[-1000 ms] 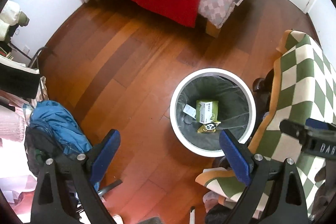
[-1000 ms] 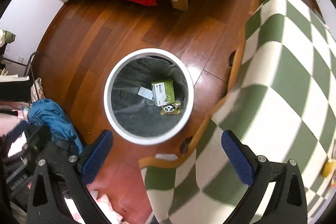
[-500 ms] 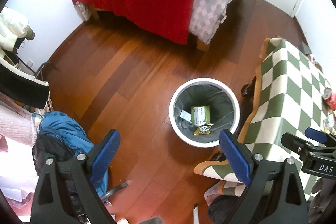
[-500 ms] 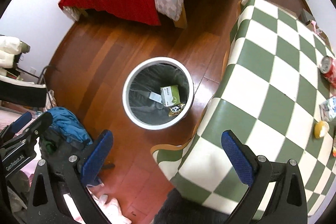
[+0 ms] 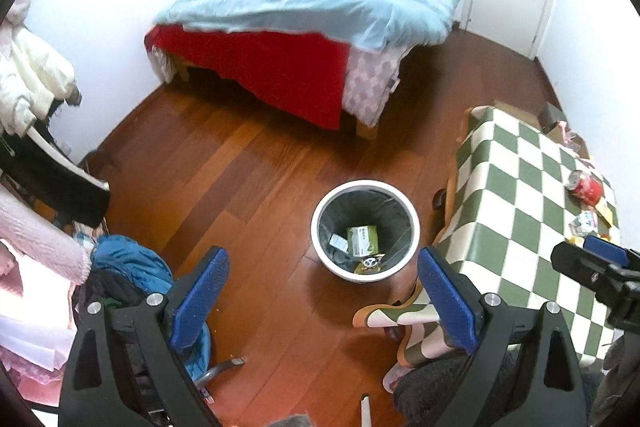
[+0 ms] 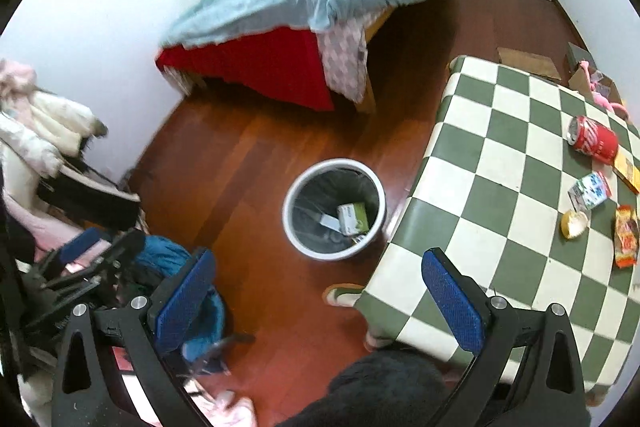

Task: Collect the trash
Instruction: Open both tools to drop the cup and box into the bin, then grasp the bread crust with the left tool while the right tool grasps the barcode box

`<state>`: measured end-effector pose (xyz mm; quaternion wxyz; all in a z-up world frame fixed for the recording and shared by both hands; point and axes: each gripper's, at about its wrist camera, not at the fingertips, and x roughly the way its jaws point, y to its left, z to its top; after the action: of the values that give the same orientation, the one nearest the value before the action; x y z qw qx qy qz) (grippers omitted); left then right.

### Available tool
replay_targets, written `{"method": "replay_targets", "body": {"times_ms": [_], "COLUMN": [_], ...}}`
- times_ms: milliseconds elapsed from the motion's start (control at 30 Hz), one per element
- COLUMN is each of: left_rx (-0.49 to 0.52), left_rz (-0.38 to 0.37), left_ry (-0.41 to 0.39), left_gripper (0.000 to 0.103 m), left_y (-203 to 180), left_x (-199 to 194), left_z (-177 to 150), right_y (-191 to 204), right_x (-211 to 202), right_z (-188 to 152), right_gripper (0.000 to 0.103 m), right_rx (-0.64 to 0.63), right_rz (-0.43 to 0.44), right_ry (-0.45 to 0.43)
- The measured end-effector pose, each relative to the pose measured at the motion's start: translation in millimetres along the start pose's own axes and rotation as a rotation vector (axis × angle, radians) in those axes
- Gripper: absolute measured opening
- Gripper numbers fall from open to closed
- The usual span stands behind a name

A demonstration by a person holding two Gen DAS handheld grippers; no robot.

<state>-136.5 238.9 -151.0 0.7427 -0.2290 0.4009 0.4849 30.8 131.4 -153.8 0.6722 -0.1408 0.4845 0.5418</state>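
Lying sideways on checkered table (image 6: 500, 163) — red soda can (image 6: 594, 139)

The floor (image 6: 260, 131) is glossy reddish wood planks, catching a soft sheen; on it stands the bin (image 6: 298, 241), smooth white plastic lined with a thin, crinkled dark plastic bag (image 5: 384, 217); beside the bin, the table (image 6: 500, 163) wears a smooth checked cloth; on it the red can (image 6: 594, 141) looks shiny metal; each tool's pads (image 5: 198, 297) are blue, finely textured, on matt black arms with bright metal screws.
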Motion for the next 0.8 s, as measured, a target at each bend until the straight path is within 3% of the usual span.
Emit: {"method": "replay_targets", "body": {"times_ms": [100,167,333,467,533,600,800], "left_rx": [0.015,0.025,0.095,0.159,0.208,0.252,0.403], "left_rz": [0.03,-0.001,-0.021,-0.057,-0.095,-0.127,-0.226], "left_ry": [-0.023,-0.042,-0.063,-0.039,-0.004,0.023,0.113], "left_gripper": [0.096,0.096,0.096,0.096,0.103,0.103,0.103], "left_y": [-10,-18,-57,-107,-140,-173,-296], "left_x": [-25,-36,-43,-28,-14,-3,40], "left_z": [-3,-4,-8,-11,-12,-13,-19], "right_y": [-9,-22,-73,-140,-181,-225,-354], "right_x": [-32,-51,-84,-105,-113,-121,-132], "right_z": [-10,-19,-38,-49,-54,-60,-80], "right_gripper": [0.103,0.103,0.103,0.103,0.103,0.103,0.103], "right_rx": [0.054,0.098,0.221,0.331,0.398,0.471,0.662], "right_rz": [0.046,0.059,0.028,-0.067,-0.121,-0.175,-0.301], "right_ry": [-0.042,-0.062,-0.101,-0.119,-0.126,-0.13,-0.128]}}
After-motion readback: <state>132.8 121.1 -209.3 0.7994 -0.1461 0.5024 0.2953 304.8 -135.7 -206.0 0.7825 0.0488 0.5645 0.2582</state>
